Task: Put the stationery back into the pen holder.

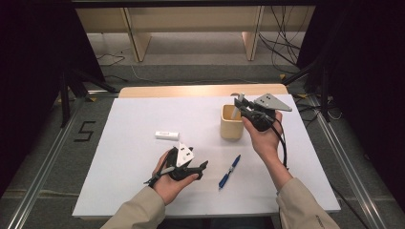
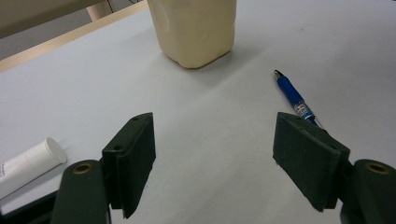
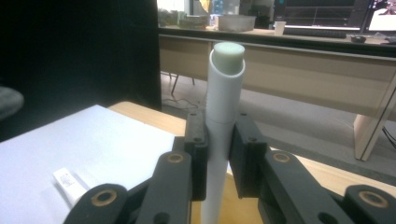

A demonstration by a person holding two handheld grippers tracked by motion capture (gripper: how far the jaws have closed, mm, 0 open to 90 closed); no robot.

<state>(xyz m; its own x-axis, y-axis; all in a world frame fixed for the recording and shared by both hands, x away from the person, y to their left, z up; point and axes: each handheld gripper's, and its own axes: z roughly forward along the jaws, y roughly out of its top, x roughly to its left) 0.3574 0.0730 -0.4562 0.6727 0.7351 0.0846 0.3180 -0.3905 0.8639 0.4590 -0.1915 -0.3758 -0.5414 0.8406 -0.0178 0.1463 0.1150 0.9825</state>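
The right gripper (image 1: 240, 106) hangs over the cream cup (image 1: 232, 122) at the far right of the table (image 1: 133, 143), its fingers (image 3: 198, 154) clenched on a white tube (image 3: 223, 112). In the right gripper view the tube stands upright between the pads, with a pale greenish tip at its open top (it looks like a glue stick, though no label is readable). In the high view its lower end sits at the cup's mouth.

The left gripper (image 1: 203, 168) rests low near the front edge, fingers (image 2: 133, 161) released and spread wide with nothing between them. A blue pen (image 1: 229, 171) lies just to its right, and a small white cap (image 1: 166, 135) lies apart to the left of the cup.
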